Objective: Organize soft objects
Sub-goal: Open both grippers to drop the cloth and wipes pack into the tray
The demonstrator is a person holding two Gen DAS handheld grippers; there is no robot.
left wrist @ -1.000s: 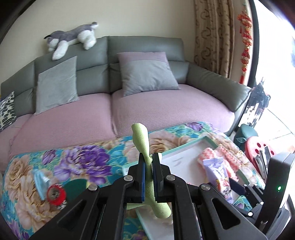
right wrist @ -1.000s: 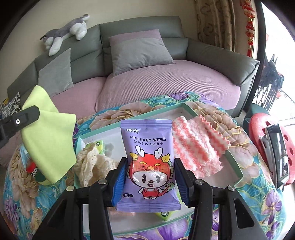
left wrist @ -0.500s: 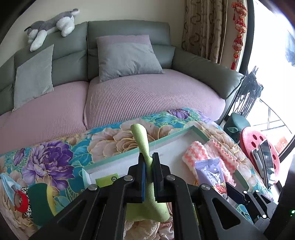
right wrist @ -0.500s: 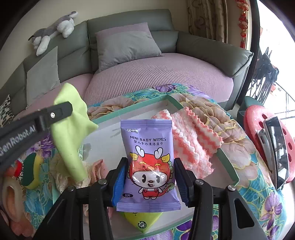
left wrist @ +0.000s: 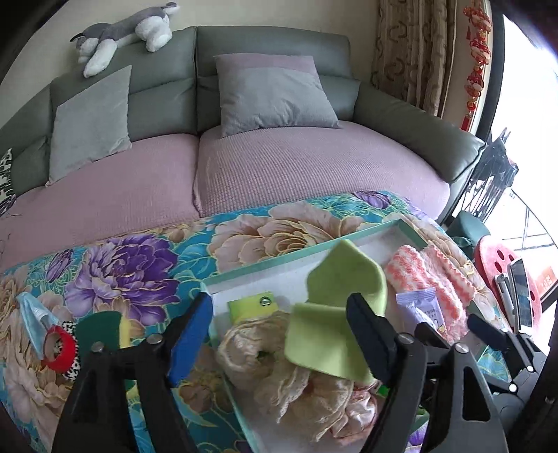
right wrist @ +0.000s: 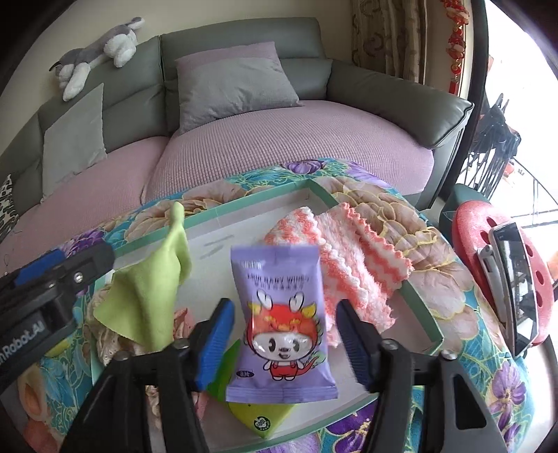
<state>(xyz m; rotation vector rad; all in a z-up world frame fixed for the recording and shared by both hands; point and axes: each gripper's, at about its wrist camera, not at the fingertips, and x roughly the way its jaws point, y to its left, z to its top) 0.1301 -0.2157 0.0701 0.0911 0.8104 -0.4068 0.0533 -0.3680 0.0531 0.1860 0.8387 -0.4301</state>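
meanwhile, over a shallow white tray (left wrist: 265,268) with a mint-green rim, set on a glossy flower-printed tablecloth (left wrist: 139,271), both handheld tools are letting go. the left gripper (left wrist: 279,324) has its black jaws opening, blue ribbed pads wide apart, and the soft lime-green cloth (left wrist: 334,313), a folded fleecy square with a peaked corner, sits loose between them above a heap of cream lace fabric (left wrist: 296,379) in the tray. the right gripper (right wrist: 282,334) is likewise opening, and the purple baby wipes packet (right wrist: 282,324), a shiny crinkled pouch printed with a cartoon dragon-child, stands blurred between the pads without either pressing on it. beneath it lies a flat yellow-green packet (right wrist: 258,418). to the right, a fluffy pink-and-white knitted cloth (right wrist: 348,261) with scalloped edges drapes over the tray's rim. on the tablecloth left of the tray lie a green-and-yellow sponge (left wrist: 104,325) and a red ring (left wrist: 61,348). behind stands a grey sofa (left wrist: 265,45) with ribbed mauve seat covers, square grey cushions (left wrist: 275,96) and a plush husky (left wrist: 122,31) along its back.
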